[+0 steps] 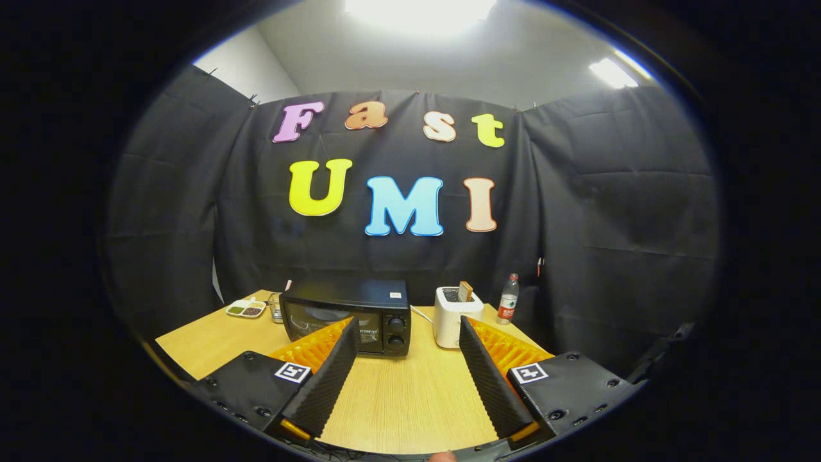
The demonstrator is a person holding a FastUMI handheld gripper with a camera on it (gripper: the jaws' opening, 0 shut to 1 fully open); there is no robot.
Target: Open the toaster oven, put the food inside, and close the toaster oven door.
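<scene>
A black toaster oven (349,314) stands at the back of the wooden table (410,391), its glass door shut and two knobs on its right side. My gripper (407,324) hangs above the near part of the table, open, with nothing between its fingers. The left fingertip overlaps the oven's door in the view; the oven sits well beyond the fingers. Left of the oven lies a small white dish (246,309) holding dark and green food.
A white pop-up toaster (454,316) with a slice of bread stands right of the oven, a white cord between them. A plastic bottle (508,298) stands further right. A clear container (276,307) sits between the dish and the oven. Black cloth walls the booth.
</scene>
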